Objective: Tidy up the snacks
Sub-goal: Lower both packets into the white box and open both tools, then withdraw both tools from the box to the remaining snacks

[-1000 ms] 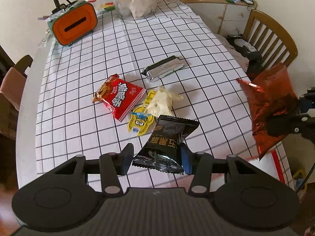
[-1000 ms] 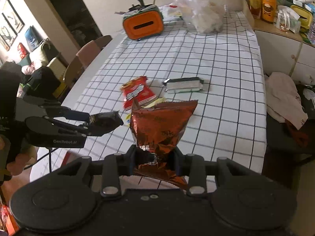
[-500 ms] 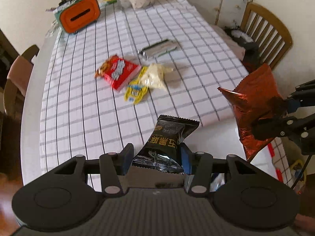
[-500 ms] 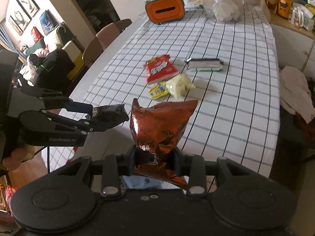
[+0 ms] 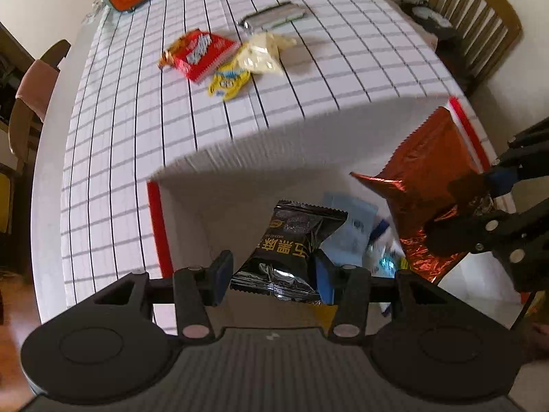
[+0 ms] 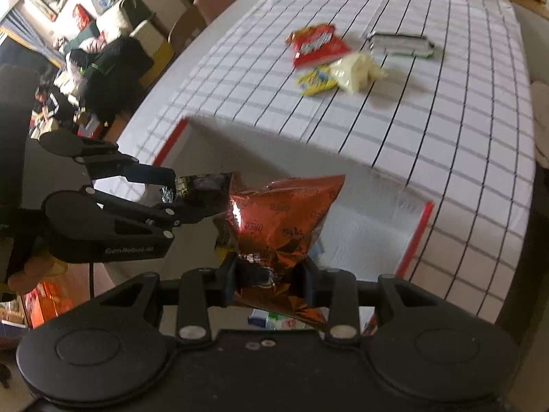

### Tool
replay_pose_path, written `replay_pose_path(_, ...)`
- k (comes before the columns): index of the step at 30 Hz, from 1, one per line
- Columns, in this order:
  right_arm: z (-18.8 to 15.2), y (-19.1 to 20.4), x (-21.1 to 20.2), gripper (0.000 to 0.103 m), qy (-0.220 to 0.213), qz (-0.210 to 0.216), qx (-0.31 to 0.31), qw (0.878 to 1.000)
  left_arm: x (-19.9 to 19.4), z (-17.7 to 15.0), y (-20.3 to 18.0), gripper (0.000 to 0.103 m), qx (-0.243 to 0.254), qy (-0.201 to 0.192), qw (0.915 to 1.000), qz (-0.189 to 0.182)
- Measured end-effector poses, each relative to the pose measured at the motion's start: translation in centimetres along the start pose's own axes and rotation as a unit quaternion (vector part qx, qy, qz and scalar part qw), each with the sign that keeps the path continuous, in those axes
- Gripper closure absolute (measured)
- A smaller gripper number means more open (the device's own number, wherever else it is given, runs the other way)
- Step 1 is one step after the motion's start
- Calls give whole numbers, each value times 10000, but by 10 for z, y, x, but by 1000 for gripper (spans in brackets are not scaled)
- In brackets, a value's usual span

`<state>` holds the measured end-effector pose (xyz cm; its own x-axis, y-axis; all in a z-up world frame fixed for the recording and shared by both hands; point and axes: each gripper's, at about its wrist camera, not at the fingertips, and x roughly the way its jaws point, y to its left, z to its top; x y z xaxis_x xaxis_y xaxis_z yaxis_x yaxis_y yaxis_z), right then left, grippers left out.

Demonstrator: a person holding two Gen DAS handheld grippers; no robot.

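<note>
left claw [image 5: 271, 269] gripping black snack packet [image 5: 291, 243], right claw [image 6: 269, 279] gripping copper foil bag [image 6: 281, 219], both over white box [image 5: 260, 151] at counter [image 5: 113, 130] edge.

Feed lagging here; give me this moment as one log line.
left gripper: shut on black packet | right gripper: shut on copper bag | both over white box

Bright daylight washes the checked worktop [image 5: 308, 79], perhaps from a window toward twelve o'clock. Motion blur smears its near edge and the snacks; fisheye bending curves the rims; foil glints.
</note>
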<state>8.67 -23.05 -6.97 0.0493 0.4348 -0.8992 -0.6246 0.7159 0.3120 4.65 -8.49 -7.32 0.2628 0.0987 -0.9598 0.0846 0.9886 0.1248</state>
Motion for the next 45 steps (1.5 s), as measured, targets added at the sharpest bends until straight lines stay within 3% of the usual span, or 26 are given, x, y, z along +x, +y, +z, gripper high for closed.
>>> replay_pose_path(7, -13, 6, 23, 67, 236, 71, 35, 9997, 8, -10, -5, 54, -30, 108, 9999, 116)
replay_pose_path(17, -26, 15, 45, 67, 551, -62, -12, 9985, 28, -10, -9, 53, -31, 704, 9975, -60)
replay_pose_path(24, -27, 11, 49, 65, 548, -75, 126, 9984, 37, -13, -8, 53, -51, 805, 9967, -130)
replay_pose_path(34, -23, 12, 31, 64, 329, -29, 138, 9994, 26, -17, -4, 52, -83, 685, 9972, -270)
replay_pose_path(40, -19, 13, 14, 62, 110, 36, 142, 9998, 6, -18, 1, 43, -122, 382, 9986, -333)
replay_pose_path(45, -14, 13, 1, 62, -52, 111, 153, 9998, -11, -12, 5, 42, -161, 130, 9992, -328)
